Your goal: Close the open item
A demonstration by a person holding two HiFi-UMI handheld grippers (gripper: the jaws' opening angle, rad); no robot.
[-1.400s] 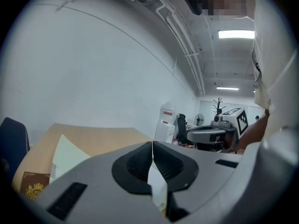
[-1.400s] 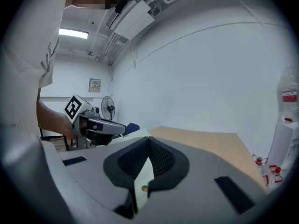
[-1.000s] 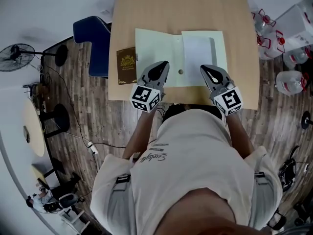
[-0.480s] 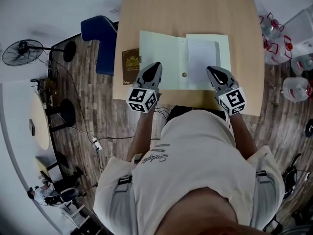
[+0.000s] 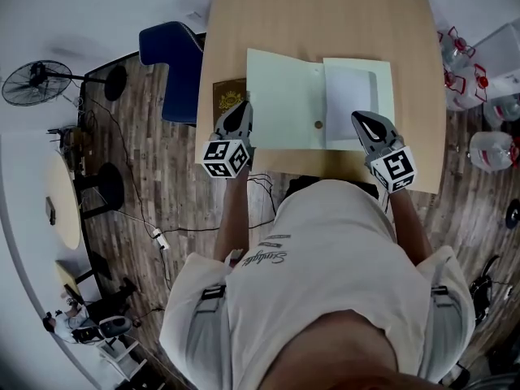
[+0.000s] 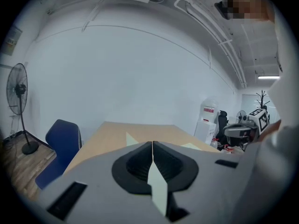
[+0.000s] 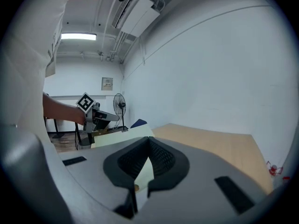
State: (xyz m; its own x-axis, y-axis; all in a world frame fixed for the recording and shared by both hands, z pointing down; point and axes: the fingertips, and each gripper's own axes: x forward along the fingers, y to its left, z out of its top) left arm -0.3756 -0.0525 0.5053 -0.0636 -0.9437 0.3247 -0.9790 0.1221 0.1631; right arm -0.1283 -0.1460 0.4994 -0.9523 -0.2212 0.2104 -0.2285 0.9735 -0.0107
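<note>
An open pale green folder (image 5: 284,104) lies flat on the wooden table (image 5: 325,15), with a white sheet (image 5: 349,96) in its right half and a small round fastener near the spine. My left gripper (image 5: 242,108) hovers at the folder's left edge, over a brown booklet (image 5: 228,96), jaws shut with nothing in them. My right gripper (image 5: 361,119) sits at the folder's near right part, also shut and empty. In the left gripper view the jaws (image 6: 152,144) meet at the tips with green folder (image 6: 159,190) behind them. The right gripper view shows shut jaws (image 7: 149,141) likewise.
A blue chair (image 5: 175,63) stands at the table's left side. Several water bottles (image 5: 496,149) crowd the floor on the right. A fan (image 5: 32,80) and a round table stand farther left. The far half of the table is bare wood.
My left gripper has slid left, from over the folder's left flap to its left edge above the booklet. The right gripper has stayed near the folder's near right part.
</note>
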